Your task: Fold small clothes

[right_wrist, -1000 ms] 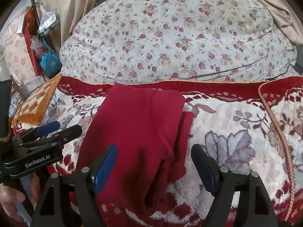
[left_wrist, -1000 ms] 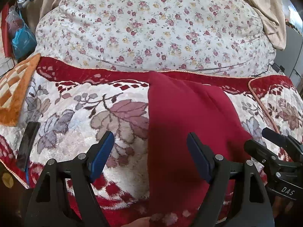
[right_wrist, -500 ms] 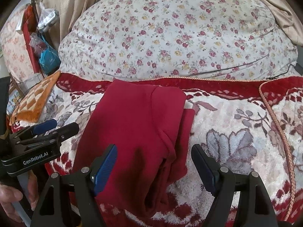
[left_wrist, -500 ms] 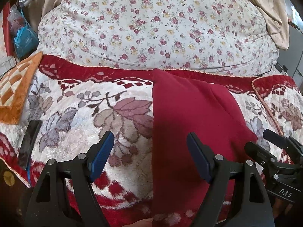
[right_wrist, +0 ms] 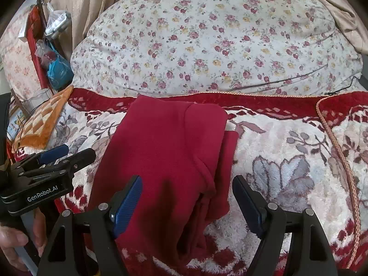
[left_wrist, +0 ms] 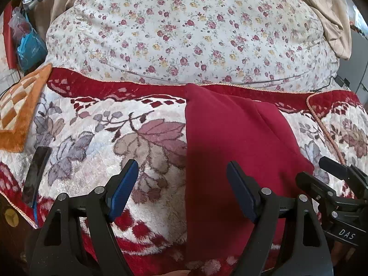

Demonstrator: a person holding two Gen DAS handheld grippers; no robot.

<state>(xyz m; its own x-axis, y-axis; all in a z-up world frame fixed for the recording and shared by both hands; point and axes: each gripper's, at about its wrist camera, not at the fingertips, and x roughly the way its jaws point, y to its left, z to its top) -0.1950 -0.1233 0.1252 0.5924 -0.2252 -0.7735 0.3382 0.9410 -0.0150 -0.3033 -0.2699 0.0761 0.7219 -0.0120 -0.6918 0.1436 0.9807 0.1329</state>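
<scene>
Red garment (right_wrist: 165, 151) lies folded on the floral blanket (right_wrist: 287, 161), centre of frame, below the flowered quilt (right_wrist: 218, 41). Left tool (left_wrist: 182, 188) stands wide, holding nothing. Right tool (right_wrist: 187, 202) stands wide above the garment's lower edge, gripping nothing.

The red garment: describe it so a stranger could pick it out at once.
Start at the big floral quilt at the back; in front of it lies a plush blanket with a red border and leaf patterns. The red garment lies folded on that blanket, reaching up to its border. It is the only plain, unpatterned cloth there, a solid dark red.
</scene>
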